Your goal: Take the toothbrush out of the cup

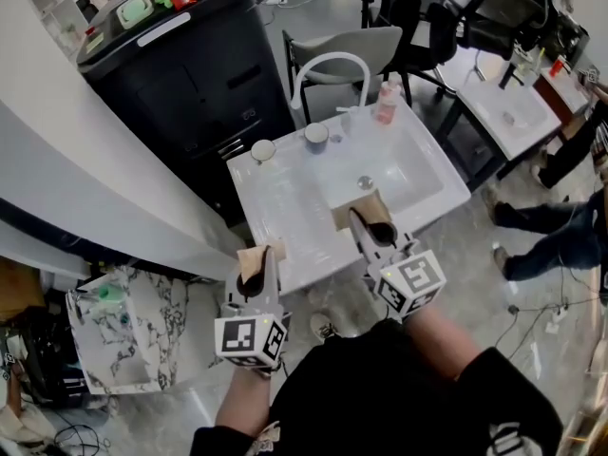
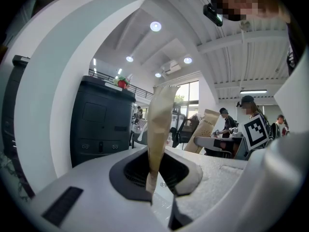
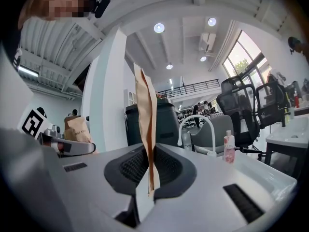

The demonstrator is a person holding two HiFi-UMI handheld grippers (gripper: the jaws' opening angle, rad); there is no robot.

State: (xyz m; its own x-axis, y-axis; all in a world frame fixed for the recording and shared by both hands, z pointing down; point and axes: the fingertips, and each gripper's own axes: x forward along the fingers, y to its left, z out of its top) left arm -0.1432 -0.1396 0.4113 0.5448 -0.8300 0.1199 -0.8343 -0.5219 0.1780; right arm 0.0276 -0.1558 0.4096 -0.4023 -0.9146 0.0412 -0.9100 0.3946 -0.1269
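Two cups stand at the back of the white sink top (image 1: 275, 207): a pale one (image 1: 263, 150) and a blue-grey one (image 1: 316, 137), left of the arched white faucet (image 1: 332, 69). No toothbrush can be made out in either. My left gripper (image 1: 255, 257) hovers over the sink top's front left edge, its tan fingers pressed together with nothing between them. My right gripper (image 1: 361, 211) hangs over the basin's near rim, also shut and empty. Both sets of fingers stand closed in the left gripper view (image 2: 163, 91) and the right gripper view (image 3: 143, 83).
A pink bottle (image 1: 385, 103) stands at the sink's back right, also seen as the pink bottle (image 3: 229, 147) in the right gripper view. A black cabinet (image 1: 180, 74) stands behind left, a grey chair (image 1: 347, 50) behind. A marble-patterned stand (image 1: 128, 335) is at lower left. People (image 1: 551, 236) and another sink (image 1: 513, 112) are to the right.
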